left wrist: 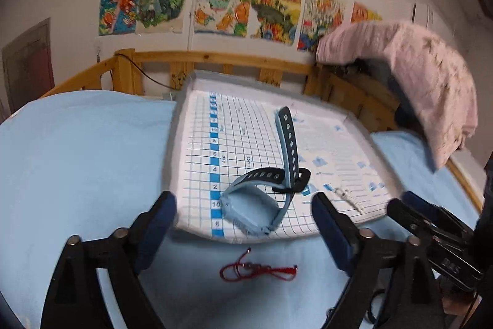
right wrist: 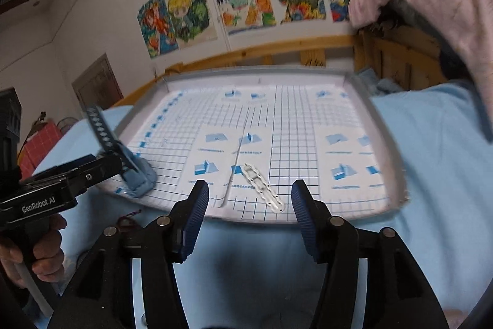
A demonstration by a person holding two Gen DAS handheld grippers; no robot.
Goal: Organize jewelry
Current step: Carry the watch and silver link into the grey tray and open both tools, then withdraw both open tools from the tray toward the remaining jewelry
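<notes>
A light blue watch [left wrist: 255,205] with a dark perforated strap lies on the near edge of a white grid-printed tray [left wrist: 200,144]. My left gripper [left wrist: 243,199] stands wide open just before it, pads apart from the watch. A white chain bracelet [right wrist: 262,188] lies on the tray [right wrist: 308,128] near its front rim. My right gripper [right wrist: 250,185] is open in front of it, and the pads do not touch it. A red string bracelet [left wrist: 255,270] lies on the blue sheet below the tray. The bracelet [left wrist: 349,196] and the watch [right wrist: 138,174] show in both views.
The tray rests on a light blue bed sheet [left wrist: 77,144] inside a wooden bed rail [left wrist: 215,57]. A pink blanket [left wrist: 416,76] hangs over the rail at the right. A hand [right wrist: 40,255] holds the left gripper's handle. Colourful pictures cover the wall.
</notes>
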